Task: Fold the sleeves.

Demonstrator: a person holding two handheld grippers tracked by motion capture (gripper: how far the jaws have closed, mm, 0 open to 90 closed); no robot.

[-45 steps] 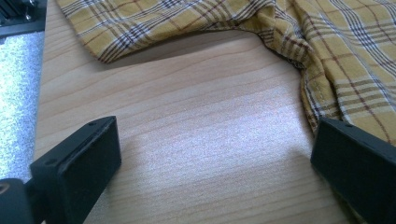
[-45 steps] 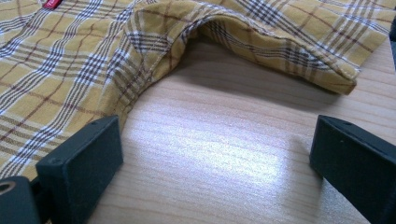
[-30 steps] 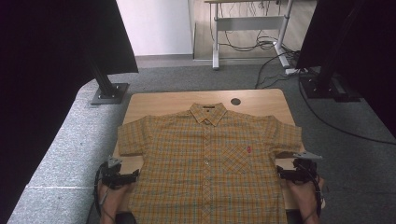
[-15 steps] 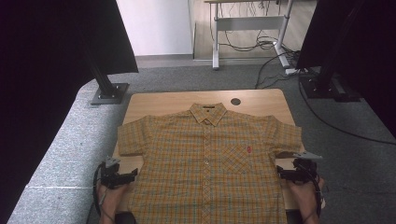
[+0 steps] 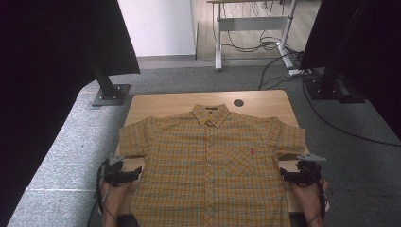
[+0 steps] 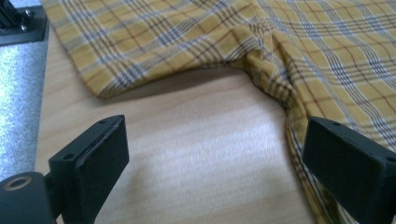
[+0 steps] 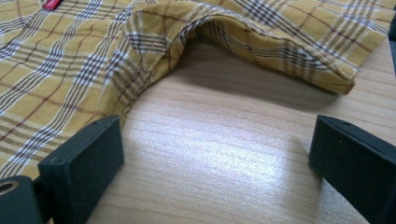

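A yellow plaid short-sleeved shirt (image 5: 208, 161) lies flat and face up on the wooden table (image 5: 175, 101), collar toward the far edge. My left gripper (image 5: 127, 174) rests on the table just below the shirt's left sleeve (image 6: 154, 42), jaws wide apart over bare wood, the right jaw beside the shirt's side edge (image 6: 299, 116). On the other side my right gripper (image 5: 291, 172) sits under the right sleeve (image 7: 280, 42), also open over bare wood, with its left jaw at the shirt's side seam (image 7: 126, 93).
Grey carpet (image 5: 66, 156) surrounds the small table. Black stand bases (image 5: 111, 94) sit at the far left and far right (image 5: 331, 90). A cable hole (image 5: 239, 102) marks the table's far side. A desk frame and cables (image 5: 255, 42) stand beyond.
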